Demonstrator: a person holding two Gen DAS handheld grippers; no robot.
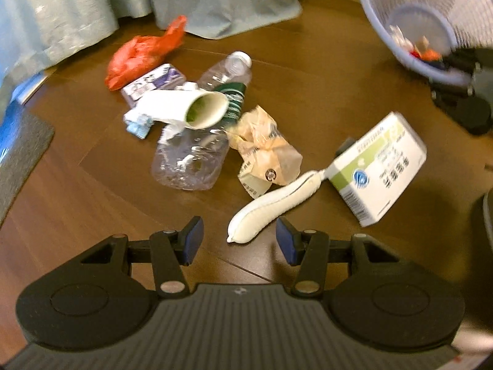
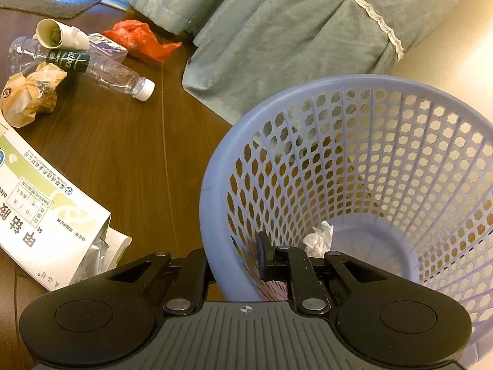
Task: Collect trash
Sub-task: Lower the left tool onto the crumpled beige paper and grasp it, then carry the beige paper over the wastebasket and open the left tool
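Note:
Trash lies scattered on the wooden floor. My left gripper (image 1: 240, 240) stands open, low over the floor; the near end of a long white padded item (image 1: 271, 206) lies between its blue pads (image 1: 194, 240), untouched. Beyond it are a white-green box (image 1: 379, 166), a crumpled paper wrapper (image 1: 265, 151), a crushed clear bottle (image 1: 191, 160), a white paper cup (image 1: 197, 108), a small purple carton (image 1: 154, 81) and a red plastic bag (image 1: 144, 52). My right gripper (image 2: 231, 262) is shut on the rim of the blue mesh basket (image 2: 212, 185), one finger inside and one outside. Crumpled paper (image 2: 320, 237) lies in the basket.
A teal bed skirt (image 1: 215, 0) hangs to the floor behind the trash pile. A grey mat (image 1: 21, 154) lies at the left. The basket (image 1: 462, 9) stands tilted at the far right of the left wrist view, with the box (image 2: 46, 209) close beside it.

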